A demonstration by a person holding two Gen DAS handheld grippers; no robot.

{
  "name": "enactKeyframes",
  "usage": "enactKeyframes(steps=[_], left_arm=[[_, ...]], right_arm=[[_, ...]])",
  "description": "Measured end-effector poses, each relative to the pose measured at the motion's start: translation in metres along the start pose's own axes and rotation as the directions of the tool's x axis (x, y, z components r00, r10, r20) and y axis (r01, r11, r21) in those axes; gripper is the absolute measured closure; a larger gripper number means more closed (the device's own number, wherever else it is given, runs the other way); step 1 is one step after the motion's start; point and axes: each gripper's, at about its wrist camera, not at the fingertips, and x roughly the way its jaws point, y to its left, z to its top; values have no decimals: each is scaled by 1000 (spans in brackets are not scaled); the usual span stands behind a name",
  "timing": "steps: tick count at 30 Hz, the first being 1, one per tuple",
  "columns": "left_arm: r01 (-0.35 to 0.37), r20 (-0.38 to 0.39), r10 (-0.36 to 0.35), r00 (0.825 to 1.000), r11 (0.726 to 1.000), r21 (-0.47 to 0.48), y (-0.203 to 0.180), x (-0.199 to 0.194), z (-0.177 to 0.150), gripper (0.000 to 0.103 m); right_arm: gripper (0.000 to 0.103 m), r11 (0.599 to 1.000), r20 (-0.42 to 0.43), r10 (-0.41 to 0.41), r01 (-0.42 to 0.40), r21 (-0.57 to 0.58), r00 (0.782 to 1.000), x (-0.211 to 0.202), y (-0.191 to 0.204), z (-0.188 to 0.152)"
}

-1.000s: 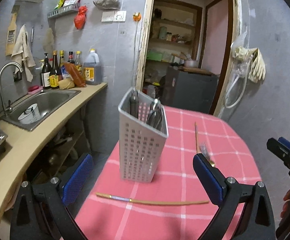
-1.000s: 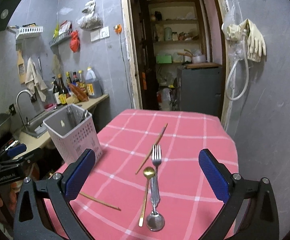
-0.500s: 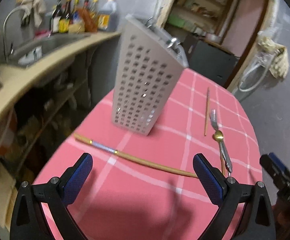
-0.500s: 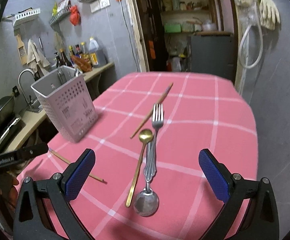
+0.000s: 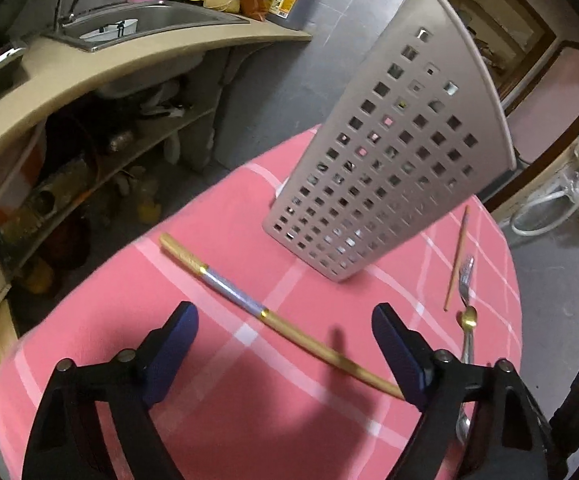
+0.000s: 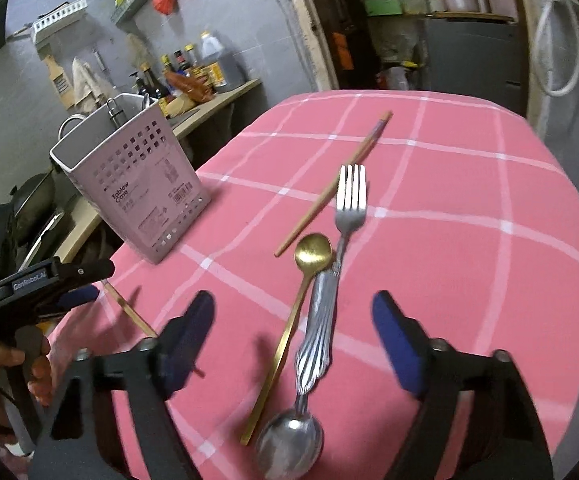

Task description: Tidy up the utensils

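— Where the pink checked tablecloth fills the left wrist view, seen: left gripper low over the near chopstick. Jaws apart and closing, blue pads either side of the stick, not pressing it. Nothing pinched.

— And the right gripper?

— Same story in its own view. Jaws wide but closing, straddling the gold spoon and the fork handle. No contact with either yet (pads clearly off both).

— Layout of the cutlery?

— Fork lying lengthwise, tines pointing away. Gold spoon just beside it on the left, bowl touching or nearly touching the fork's neck; cannot tell which. Silver spoon nearest the camera, bowl at the bottom edge, stem under or against the fork's handle end. Second chopstick farther out, slanted, its near tip close to the gold spoon's bowl.

— Holder?

— Grey perforated basket standing upright near the table's left edge, by the counter. Some handles poking above its rim (contents otherwise hidden). Near chopstick lying in front of it, apart from it.

— Anything of the person?

— Hand on the left gripper's grip, visible at the left edge of the right wrist view.
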Motion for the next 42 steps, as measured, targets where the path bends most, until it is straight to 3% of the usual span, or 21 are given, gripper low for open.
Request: enactKeyframes(steps=[3,9,11,16,18,21,22,23,30,33,37,42], left_arm=[[-14,4,14,1000,1000,-19,1,5,5,27],[-39,14,40,999,996,-84,8,12,13,47],[-43,15,45,999,995,-93,9,14,15,51],[-70,19,72,997,994,-87,8,15,15,58],[-78,20,80,997,993,-89,9,15,14,72],[-72,17,74,997,992,-104,13,15,13,82],[-67,16,69,997,992,-110,14,15,13,83],[-62,13,64,998,992,-111,14,14,12,85],[-19,-13,18,1000,992,-123,8,12,5,92],[37,-102,-49,994,992,-119,-3,19,-7,95],[90,-131,-90,987,996,-10,-36,16,-30,96],[172,-201,-147,969,979,111,-75,24,-44,96]], right_arm=[[36,999,-9,32,-32,-32,999,13,0,12],[57,994,-54,92,-95,-60,994,37,-3,30],[58,992,-64,103,-107,-63,993,43,-6,35],[76,989,-109,141,-144,-29,984,58,-14,38],[81,987,-125,154,-157,-18,980,62,-16,36],[83,987,-129,157,-161,-22,979,63,-15,32],[97,987,-128,156,-160,-26,979,63,-15,32],[99,987,-127,155,-160,-27,980,62,-14,31],[100,988,-118,151,-147,38,982,42,-26,17],[100,989,-106,133,-126,71,985,30,-33,10],[100,988,-79,104,-94,119,991,13,-44,1],[100,982,-44,61,-52,180,997,-1,-63,-6]])
